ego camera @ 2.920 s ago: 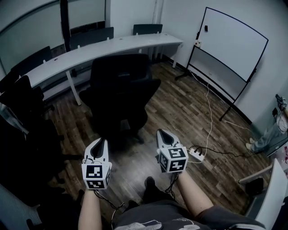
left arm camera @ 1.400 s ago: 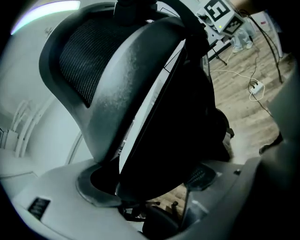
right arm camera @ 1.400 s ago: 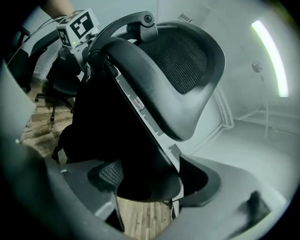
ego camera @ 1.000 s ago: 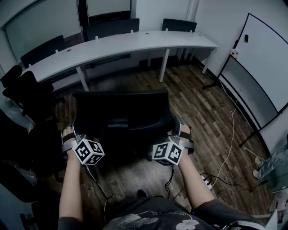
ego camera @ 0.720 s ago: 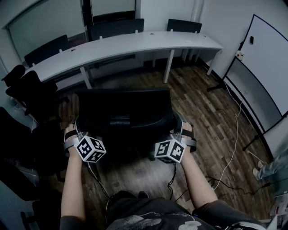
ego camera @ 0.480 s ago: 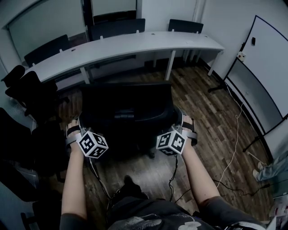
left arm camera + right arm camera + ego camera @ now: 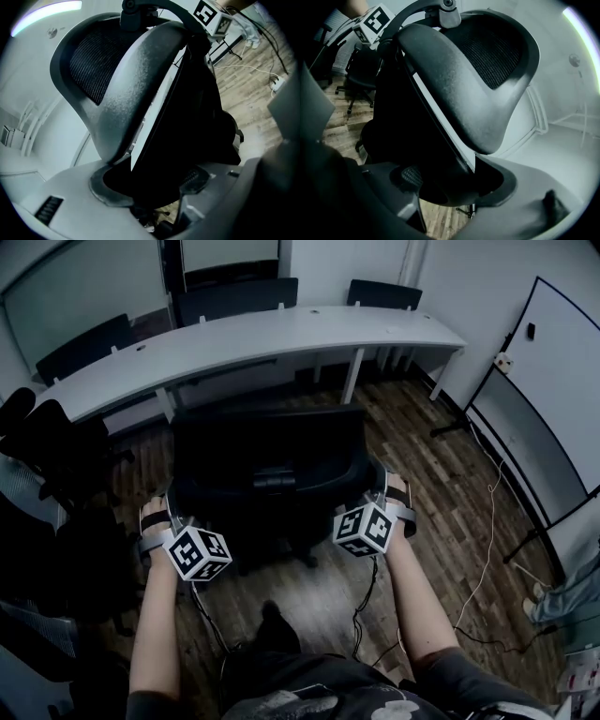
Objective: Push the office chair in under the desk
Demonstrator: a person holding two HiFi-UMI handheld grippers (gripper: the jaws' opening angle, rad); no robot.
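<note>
Both side edges of the office chair's (image 7: 267,451) backrest were clamped: the left gripper (image 7: 173,512), its jaws having just closed in, and the right gripper (image 7: 380,498). It stood just short of the desk (image 7: 244,334), seat facing it, backrest width parallel.

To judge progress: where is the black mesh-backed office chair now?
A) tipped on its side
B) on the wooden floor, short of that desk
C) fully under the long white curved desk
B: wooden floor shows between the black mesh-backed office chair and the long white curved desk.
</note>
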